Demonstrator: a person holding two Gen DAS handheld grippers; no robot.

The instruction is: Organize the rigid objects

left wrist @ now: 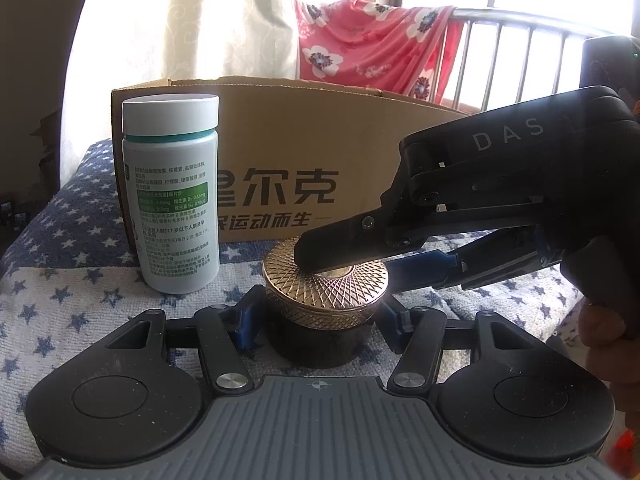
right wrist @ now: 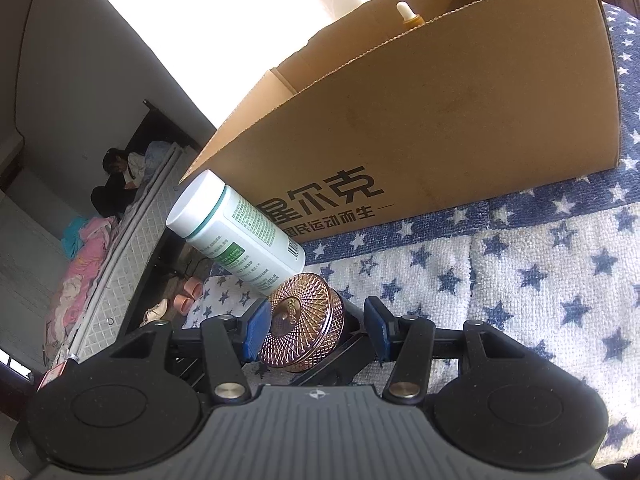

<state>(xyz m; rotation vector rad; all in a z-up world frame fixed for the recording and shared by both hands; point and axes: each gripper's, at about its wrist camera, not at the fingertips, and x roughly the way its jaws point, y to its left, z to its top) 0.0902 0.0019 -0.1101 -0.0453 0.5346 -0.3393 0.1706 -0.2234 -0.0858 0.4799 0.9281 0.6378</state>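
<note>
Gold-lidded jar (left wrist: 325,304) sits upright at lower centre of the left wrist view, axis vertical, patterned lid up, on the star blanket (left wrist: 60,300). Left gripper (left wrist: 322,320) clamped on its dark base. Right gripper (right wrist: 316,330) clamped on the lid, coming in from right. White bottle (left wrist: 172,196) upright at left, beside cardboard box (left wrist: 360,152).

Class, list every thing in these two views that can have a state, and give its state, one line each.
cardboard box: top open, a dropper-topped bottle inside.
white bottle: upright, capped, beside the cardboard box.
jar: upright on the star cloth, gold lid on.
left tool: jaws either side of the jar; contact unclear.
right tool: one finger on the gold lid; grip unclear.
</note>
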